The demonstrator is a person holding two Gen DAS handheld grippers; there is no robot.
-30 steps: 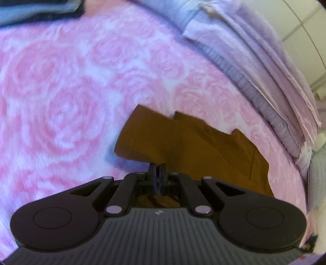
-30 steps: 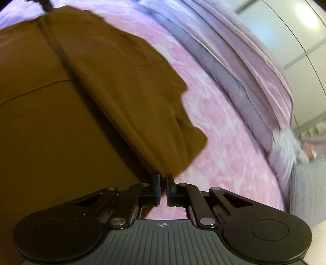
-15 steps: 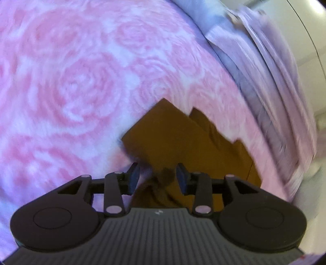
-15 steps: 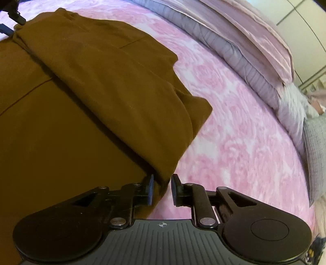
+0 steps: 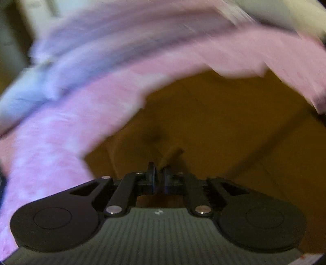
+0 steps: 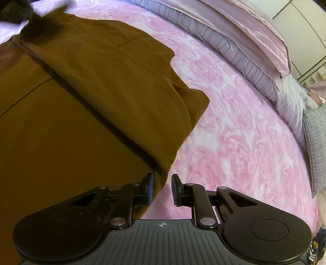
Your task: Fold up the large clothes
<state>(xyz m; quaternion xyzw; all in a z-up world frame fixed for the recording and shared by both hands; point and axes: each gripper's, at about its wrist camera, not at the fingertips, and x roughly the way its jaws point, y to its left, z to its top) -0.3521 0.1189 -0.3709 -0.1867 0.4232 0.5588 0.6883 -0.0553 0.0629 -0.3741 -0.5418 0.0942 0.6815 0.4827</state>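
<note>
A large brown garment [image 6: 81, 102] lies on the pink rose-patterned bed cover [image 6: 244, 132], with one layer folded over another. Its folded corner ends just ahead of my right gripper [image 6: 162, 183], which stands open with the cloth edge touching its left finger [image 6: 149, 186]. The left wrist view is heavily blurred. There the brown garment [image 5: 214, 122] fills the middle and right. My left gripper [image 5: 159, 173] has its fingers pressed together on a small tuft of the brown cloth. A dark blurred shape, the left gripper [image 6: 20, 12], sits at the garment's far corner.
A grey-lilac quilt and pink pillows [image 6: 234, 46] are stacked along the far side of the bed. A grey checked cushion [image 6: 317, 132] lies at the right edge. White cupboard doors [image 6: 305, 30] stand behind. Bare pink cover [image 5: 61, 142] stretches left of the garment.
My right gripper went from shut on the folded edge to open, and the cloth dropped flat. My left gripper opened half a second ago, then closed on the cloth again and swung fast.
</note>
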